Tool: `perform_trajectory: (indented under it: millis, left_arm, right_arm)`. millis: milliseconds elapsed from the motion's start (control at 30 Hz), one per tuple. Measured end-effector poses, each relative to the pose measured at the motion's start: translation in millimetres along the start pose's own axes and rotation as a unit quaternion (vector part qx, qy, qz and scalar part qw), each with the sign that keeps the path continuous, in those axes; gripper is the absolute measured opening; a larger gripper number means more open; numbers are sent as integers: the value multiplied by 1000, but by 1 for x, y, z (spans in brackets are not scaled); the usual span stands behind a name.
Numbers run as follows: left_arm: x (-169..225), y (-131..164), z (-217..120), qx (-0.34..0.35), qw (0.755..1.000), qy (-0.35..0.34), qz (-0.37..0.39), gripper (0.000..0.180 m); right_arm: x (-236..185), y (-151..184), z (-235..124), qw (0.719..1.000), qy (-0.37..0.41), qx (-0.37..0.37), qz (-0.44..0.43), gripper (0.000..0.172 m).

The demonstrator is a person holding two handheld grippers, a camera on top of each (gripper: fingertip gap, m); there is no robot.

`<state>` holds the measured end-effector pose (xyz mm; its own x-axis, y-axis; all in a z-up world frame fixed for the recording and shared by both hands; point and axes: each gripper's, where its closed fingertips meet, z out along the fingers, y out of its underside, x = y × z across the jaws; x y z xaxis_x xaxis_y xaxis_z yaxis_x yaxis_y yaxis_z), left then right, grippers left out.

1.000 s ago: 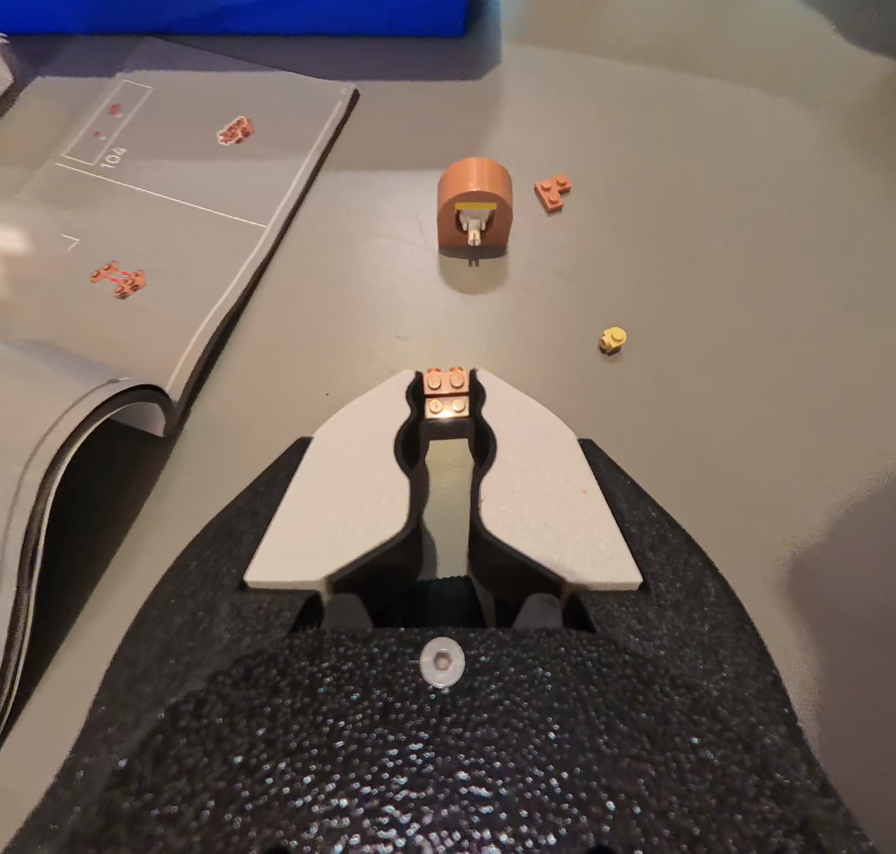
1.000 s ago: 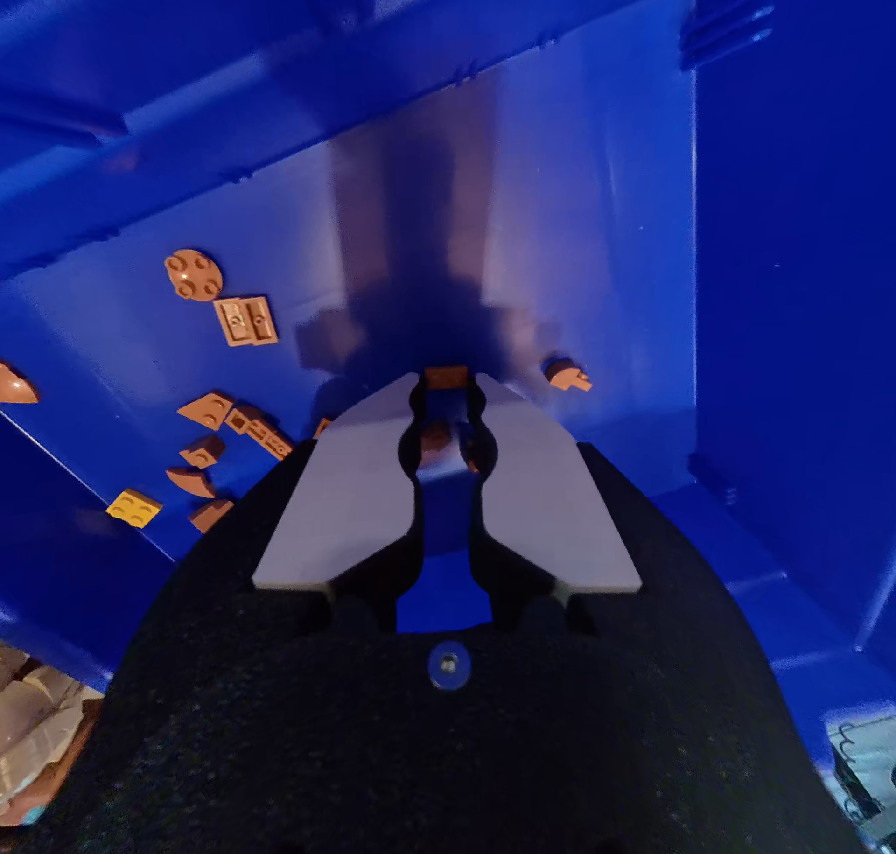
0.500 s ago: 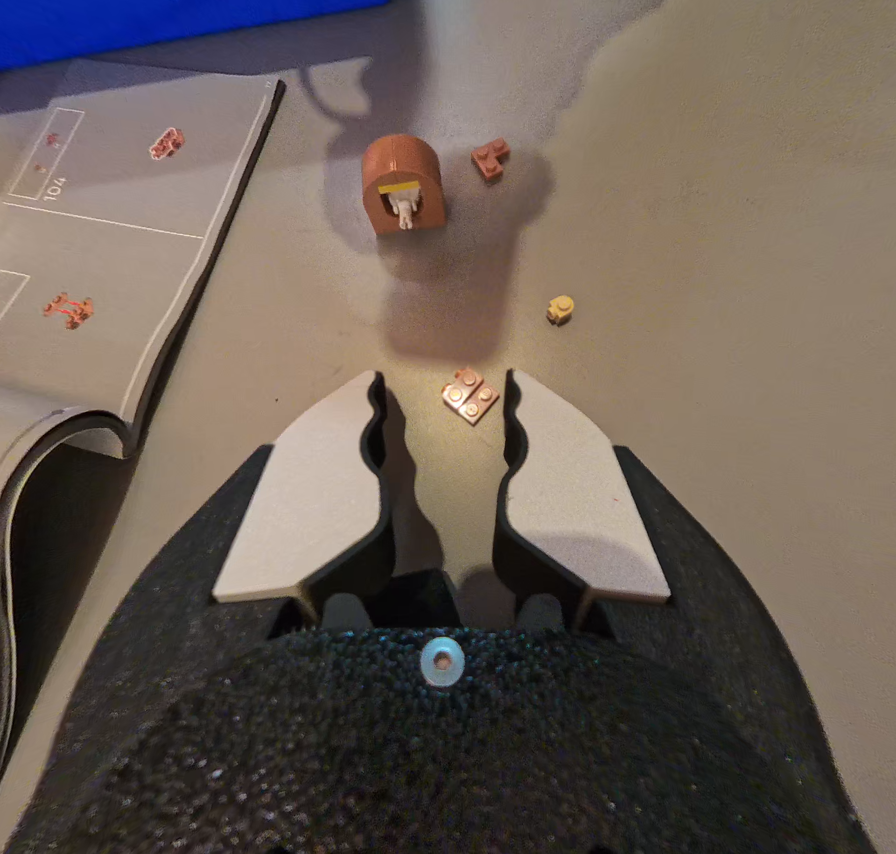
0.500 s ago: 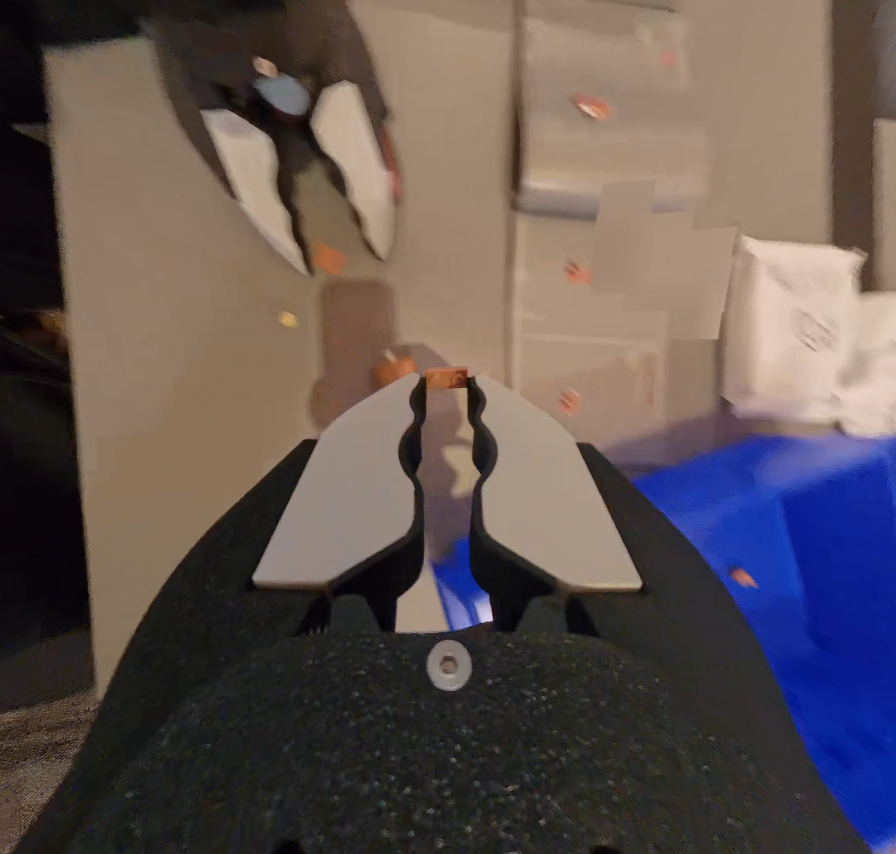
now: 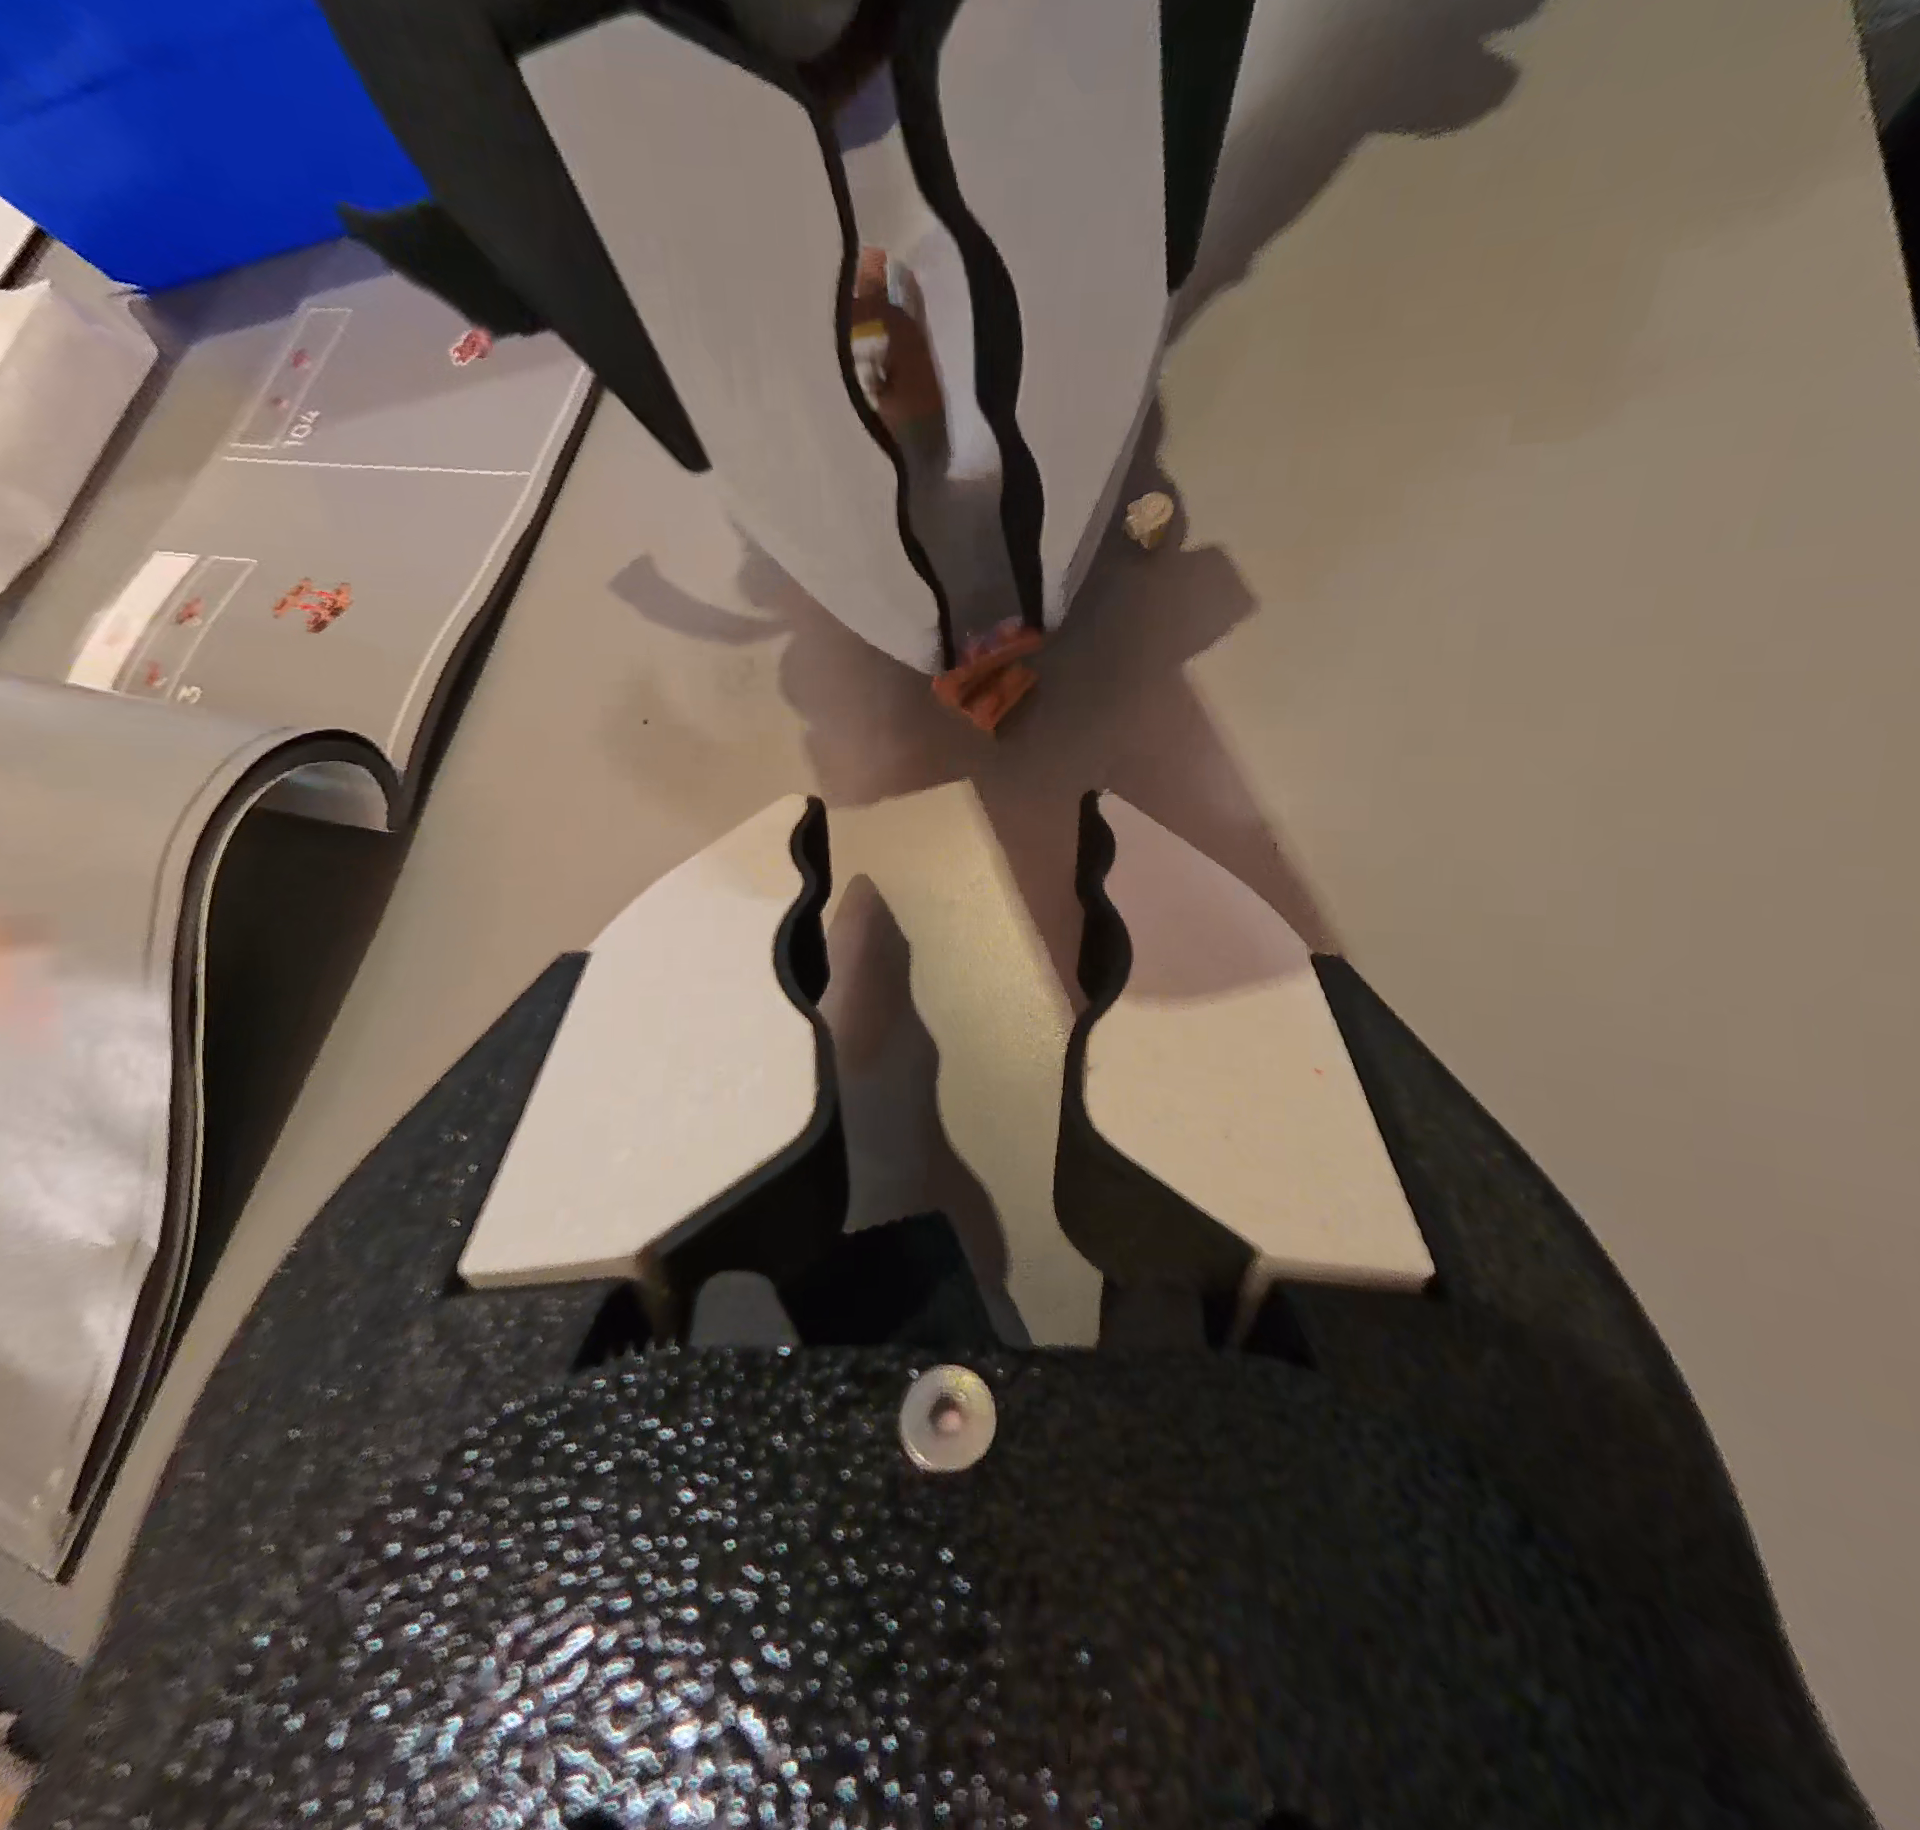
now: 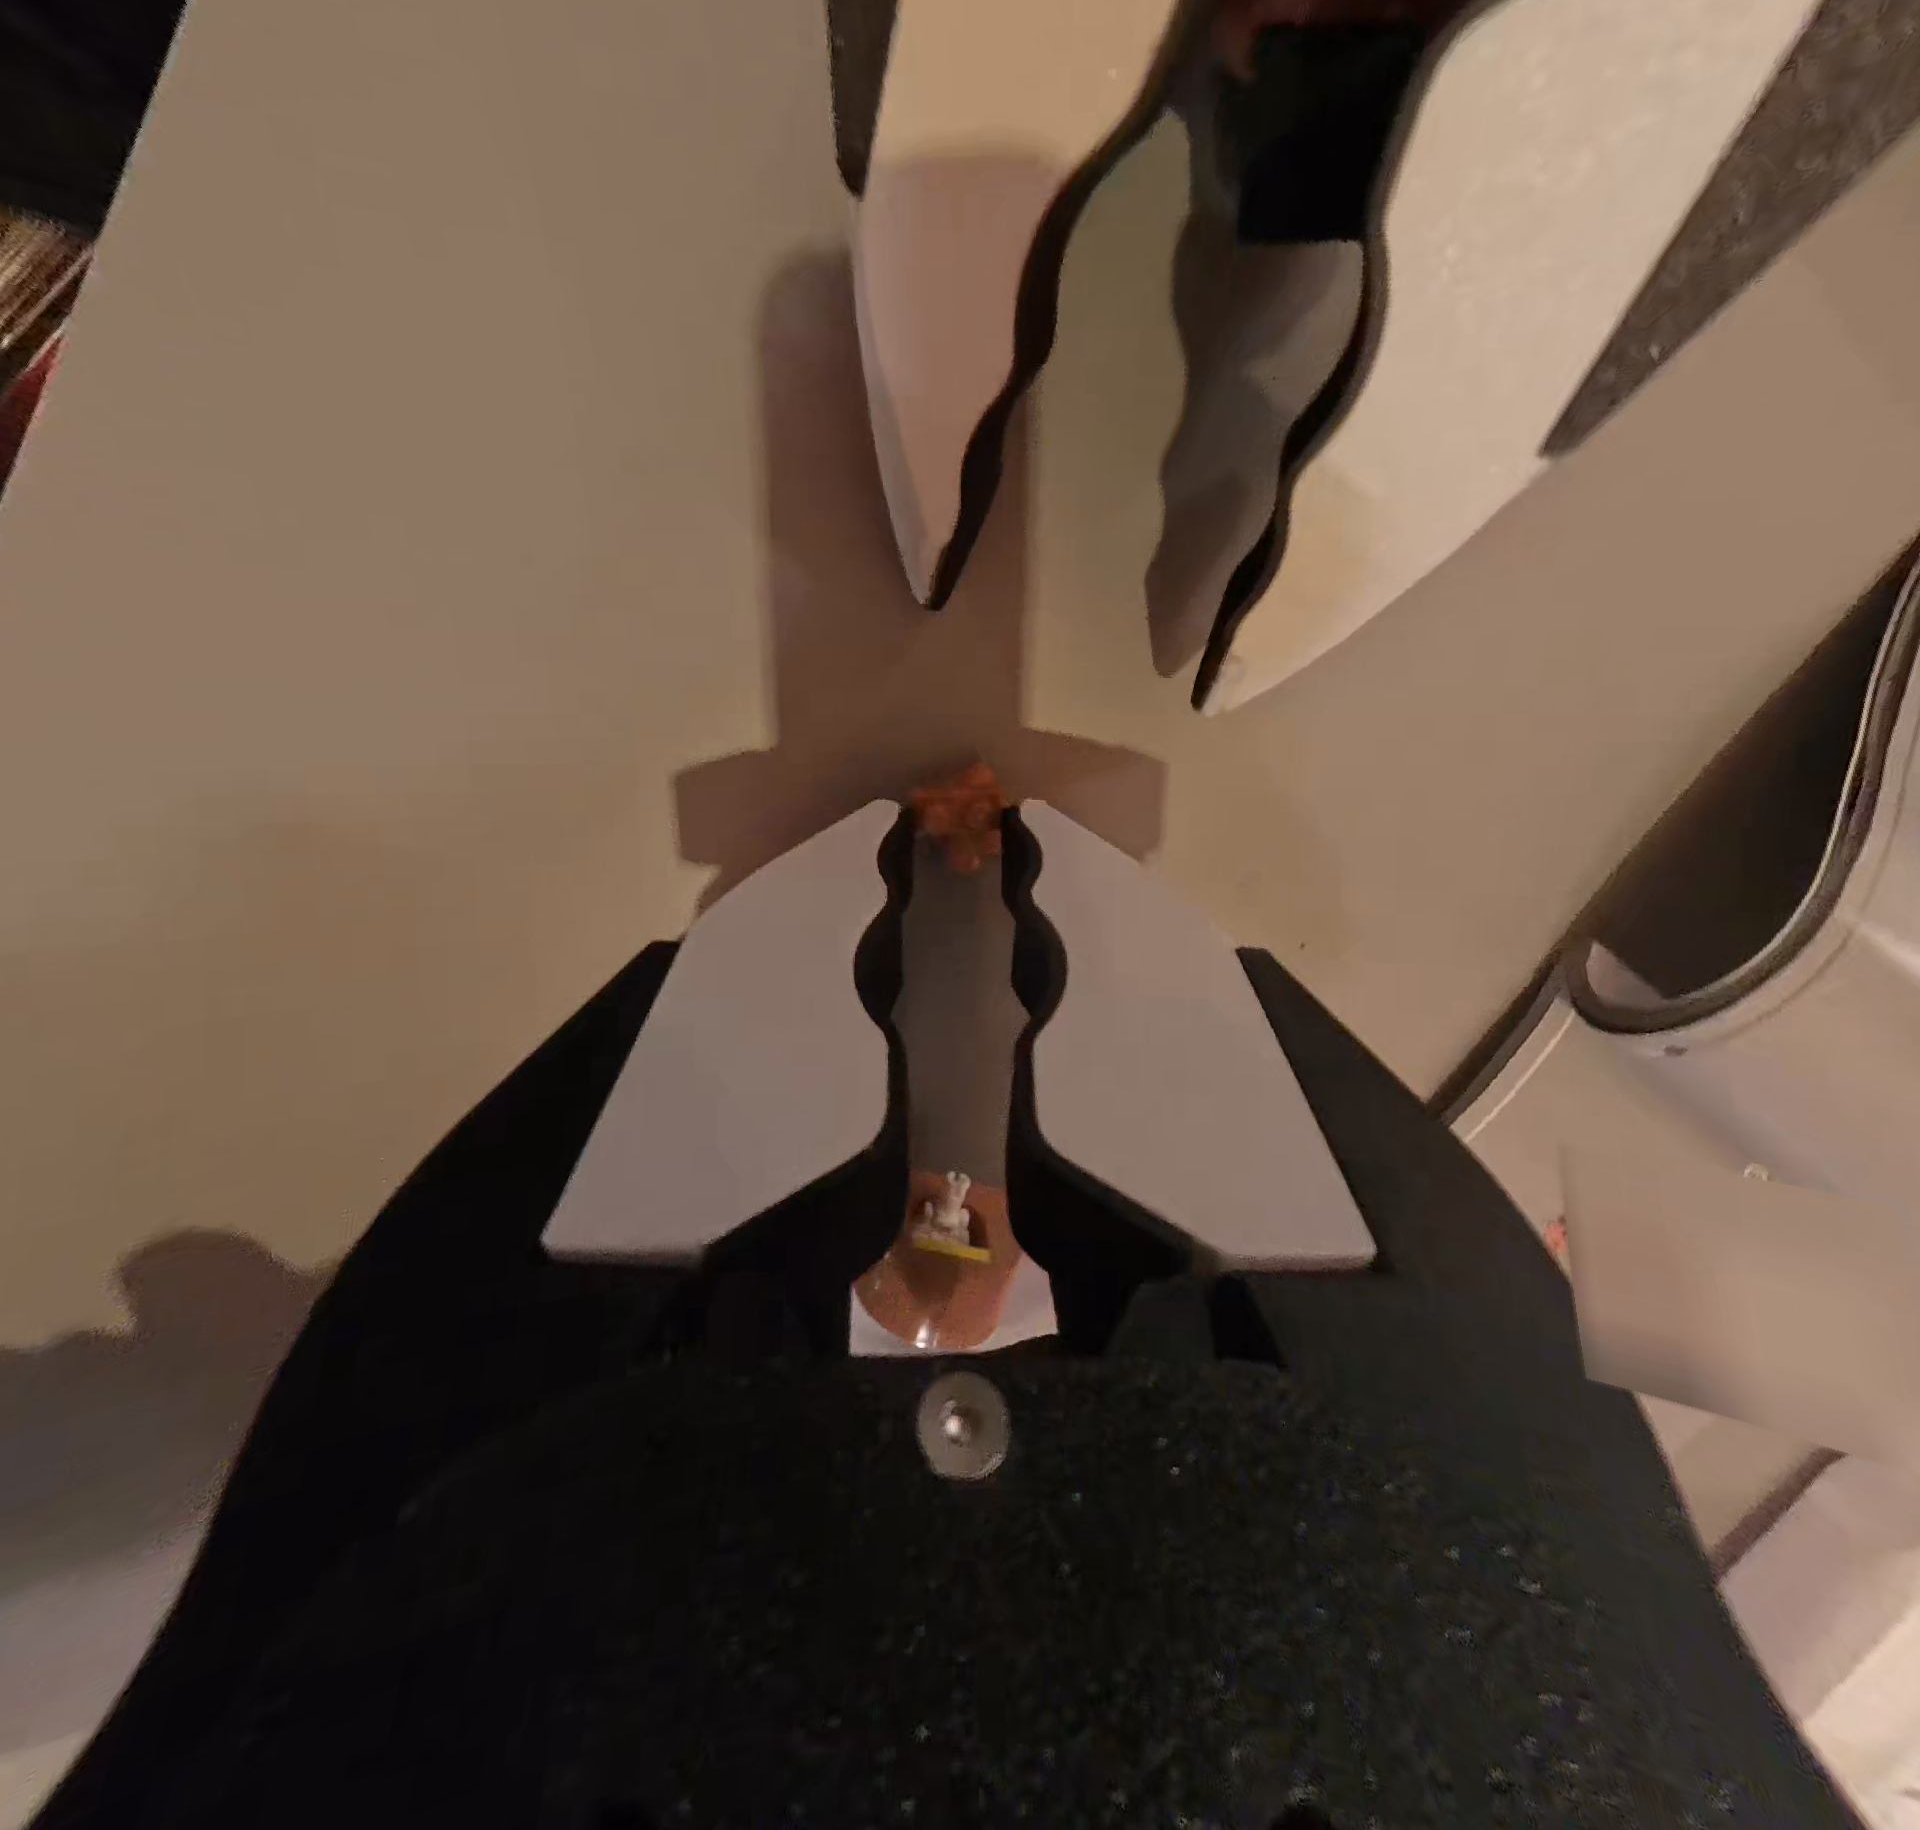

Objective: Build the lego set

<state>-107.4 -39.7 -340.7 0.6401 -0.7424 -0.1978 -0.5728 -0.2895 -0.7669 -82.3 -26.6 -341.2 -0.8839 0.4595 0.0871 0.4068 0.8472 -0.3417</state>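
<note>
My left gripper is open and empty, low over the grey table. Just ahead of it a small brown studded plate lies on the table. My right gripper comes in from the opposite side, tips down, and is shut on a small brown brick. It holds the brick right on or against that plate. In the left wrist view the right gripper stands over the plate. In the right wrist view the left gripper shows with its fingers apart, a short way beyond the brick.
A round brown piece with a white pin stands behind the right gripper. A small tan stud piece lies to its right. An open instruction booklet lies at the left, with a blue bin behind it.
My left gripper opened, let the brown plate down onto the table and drew back. My right gripper left the blue bin with the small brown brick and came down onto the plate.
</note>
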Motion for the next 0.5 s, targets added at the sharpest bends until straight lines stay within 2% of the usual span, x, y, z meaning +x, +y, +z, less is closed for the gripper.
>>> perform_trajectory:
  millis: [200,500]
  left_arm:
    - [4,2,2,-10,1000,4,14,44]
    - [4,2,3,-12,1000,7,7,44]
  right_arm:
    - [-1,4,9,998,-19,-32,-46,16]
    - [0,8,5,998,-24,-21,-55,18]
